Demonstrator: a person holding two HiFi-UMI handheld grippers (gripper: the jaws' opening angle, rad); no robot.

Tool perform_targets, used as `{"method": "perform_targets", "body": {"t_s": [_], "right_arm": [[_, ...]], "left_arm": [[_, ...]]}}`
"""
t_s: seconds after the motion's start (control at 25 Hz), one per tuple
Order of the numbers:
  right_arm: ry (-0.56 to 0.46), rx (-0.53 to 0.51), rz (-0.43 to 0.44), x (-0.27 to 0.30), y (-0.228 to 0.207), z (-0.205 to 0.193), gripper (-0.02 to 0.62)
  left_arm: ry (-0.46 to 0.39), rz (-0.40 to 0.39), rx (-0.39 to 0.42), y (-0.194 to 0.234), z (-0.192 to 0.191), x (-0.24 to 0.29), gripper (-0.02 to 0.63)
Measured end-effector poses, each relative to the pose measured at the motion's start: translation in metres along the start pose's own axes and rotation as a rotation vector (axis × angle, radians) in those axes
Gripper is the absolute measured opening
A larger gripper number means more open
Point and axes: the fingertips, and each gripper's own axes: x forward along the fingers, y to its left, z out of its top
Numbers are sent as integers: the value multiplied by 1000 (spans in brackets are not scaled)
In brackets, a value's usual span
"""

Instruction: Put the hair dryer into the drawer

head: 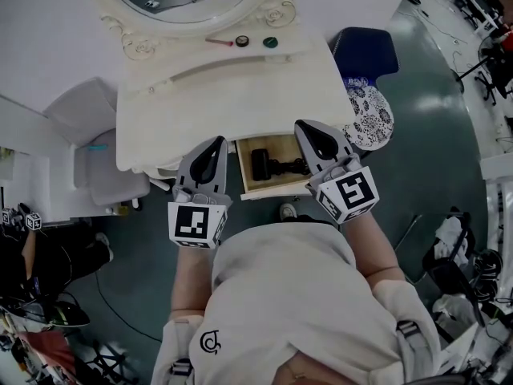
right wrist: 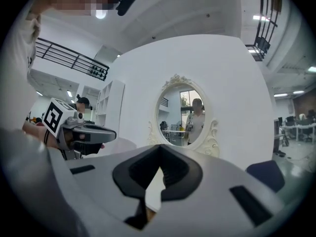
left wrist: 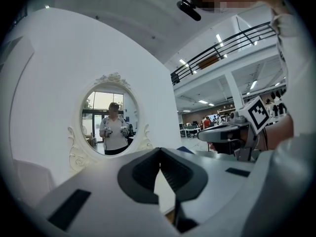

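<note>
Inventory as I logged it from the remote station.

1. Hair dryer [head: 276,166]: black, and it lay flat inside the open drawer [head: 274,188], stretched across the wooden floor from left to right.
2. Drawer: it was pulled out from under the front edge of the white dressing table [head: 200,103], directly ahead of the person.
3. Left gripper [left wrist: 159,150]: I saw its jaws closed against each other with nothing between them. It was held level, facing the oval mirror [left wrist: 109,115], just left of the drawer in the head view.
4. Right gripper [right wrist: 159,147]: its jaws were likewise pressed together and empty. It was held level beside the left one, and in the head view its tip overlapped the drawer's right end.
5. Table top, below the mirror: a pink stick [head: 218,42], a black round item [head: 242,41] and a green round item [head: 270,42] sat in a row.
6. Surroundings: a dark blue chair [head: 365,50] stood at the table's right with a black-and-white patterned cushion [head: 370,116] just in front of it, and a white seat [head: 92,147] stood at the left.
</note>
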Motion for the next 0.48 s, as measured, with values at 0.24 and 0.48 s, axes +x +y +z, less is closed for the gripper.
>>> {"method": "perform_targets", "body": {"t_s": [0.24, 0.48], "right_arm": [[-5, 71, 7, -5, 2, -4, 3], [4, -16, -12, -3, 2, -6, 3]], "left_arm": [[15, -3, -8, -5, -6, 1, 14], [18, -7, -13, -4, -8, 3, 14]]}}
